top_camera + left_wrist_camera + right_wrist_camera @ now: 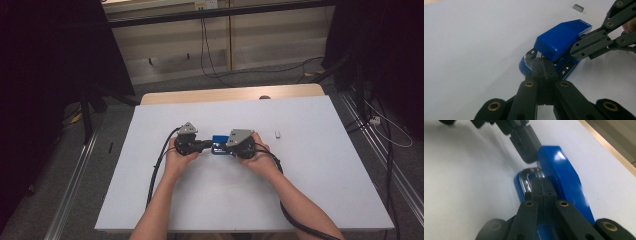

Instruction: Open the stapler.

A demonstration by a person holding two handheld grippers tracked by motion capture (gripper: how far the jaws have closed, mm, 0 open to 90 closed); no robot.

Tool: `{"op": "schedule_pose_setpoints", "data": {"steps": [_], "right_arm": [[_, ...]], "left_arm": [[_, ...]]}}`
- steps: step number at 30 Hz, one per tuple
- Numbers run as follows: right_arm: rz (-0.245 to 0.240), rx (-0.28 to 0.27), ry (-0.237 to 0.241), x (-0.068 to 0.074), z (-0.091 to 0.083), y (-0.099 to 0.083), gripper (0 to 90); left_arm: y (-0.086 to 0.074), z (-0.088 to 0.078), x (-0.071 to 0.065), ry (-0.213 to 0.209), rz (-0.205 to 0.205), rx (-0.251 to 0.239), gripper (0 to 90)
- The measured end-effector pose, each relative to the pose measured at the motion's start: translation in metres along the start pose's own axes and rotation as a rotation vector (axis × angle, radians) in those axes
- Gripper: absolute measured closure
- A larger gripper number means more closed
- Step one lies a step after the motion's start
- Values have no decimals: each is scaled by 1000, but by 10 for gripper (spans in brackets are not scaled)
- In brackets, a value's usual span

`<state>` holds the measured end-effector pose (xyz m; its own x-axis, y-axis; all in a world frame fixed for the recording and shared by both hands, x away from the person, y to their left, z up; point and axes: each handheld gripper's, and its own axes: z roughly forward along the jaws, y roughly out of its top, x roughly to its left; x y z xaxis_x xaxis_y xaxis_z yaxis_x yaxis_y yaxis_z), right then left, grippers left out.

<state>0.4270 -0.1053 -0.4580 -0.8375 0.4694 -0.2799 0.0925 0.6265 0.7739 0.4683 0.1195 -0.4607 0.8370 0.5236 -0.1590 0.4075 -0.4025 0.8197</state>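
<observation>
The stapler lies mid-table, between left gripper and right gripper; a small block sits well right of them

A glossy blue stapler with a chrome metal front lies just above the middle of the high view on the white table, its hinged blue top lifted open off the base, between the two black grippers.
</observation>
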Motion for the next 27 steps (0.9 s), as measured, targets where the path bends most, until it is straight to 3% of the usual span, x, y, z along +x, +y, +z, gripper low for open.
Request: {"op": "schedule_pose_setpoints", "data": {"steps": [6,9,11,17,19,27], "right_arm": [[-74,-3,1,5,8,1,900],[-82,-1,7,4,8,1,900],[-43,-24,13,3,8,-2,900],[-39,-24,10,3,8,-3,900],[-8,-30,24,1,8,-4,900],[6,-21,28,1,8,-2,900]], "left_arm": [[0,0,0,3,-4,3,900],[0,0,0,3,-11,2,900],[1,0,-1,4,-9,4,900],[1,-3,-1,-20,-6,0,900],[0,-3,0,-23,-15,-3,900],[0,-3,-1,-25,-24,-10,900]]}}
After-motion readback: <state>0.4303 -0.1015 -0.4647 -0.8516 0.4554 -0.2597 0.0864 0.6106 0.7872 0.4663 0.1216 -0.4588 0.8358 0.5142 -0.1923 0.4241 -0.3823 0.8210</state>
